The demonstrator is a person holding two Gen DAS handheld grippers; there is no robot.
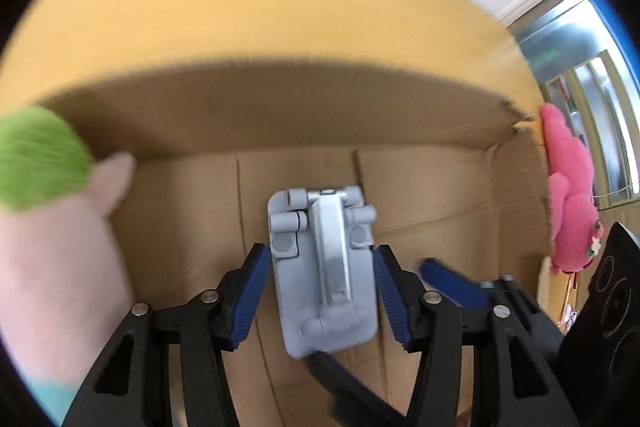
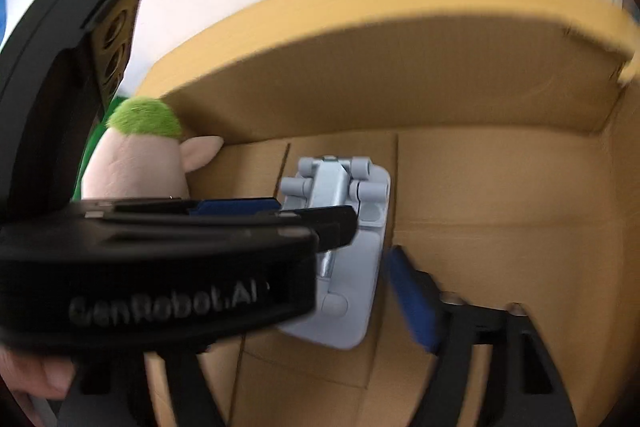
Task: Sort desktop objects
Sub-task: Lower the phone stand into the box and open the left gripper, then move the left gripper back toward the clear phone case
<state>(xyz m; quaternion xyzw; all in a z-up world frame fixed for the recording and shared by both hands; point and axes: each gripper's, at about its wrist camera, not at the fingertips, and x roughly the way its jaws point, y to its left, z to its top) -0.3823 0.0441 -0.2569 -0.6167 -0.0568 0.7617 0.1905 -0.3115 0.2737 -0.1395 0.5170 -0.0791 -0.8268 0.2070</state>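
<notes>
A grey folding phone stand [image 1: 324, 267] hangs inside a cardboard box [image 1: 248, 115]. My left gripper [image 1: 320, 291] is shut on it, one blue pad against each long side. In the right wrist view the same stand [image 2: 352, 267] shows with the black body of the left gripper [image 2: 160, 267] lying across it. My right gripper [image 2: 324, 267] stands open; its right blue pad [image 2: 414, 301] is a little clear of the stand's edge, and its left finger is hidden behind the left gripper. Whether the stand touches the box floor I cannot tell.
A plush doll [image 2: 140, 155] with green hair and a pointed ear sits in the box's left corner, close to the stand. A pink plush toy [image 1: 572, 195] hangs outside the box's torn right wall. A hand [image 2: 36, 375] holds the left gripper.
</notes>
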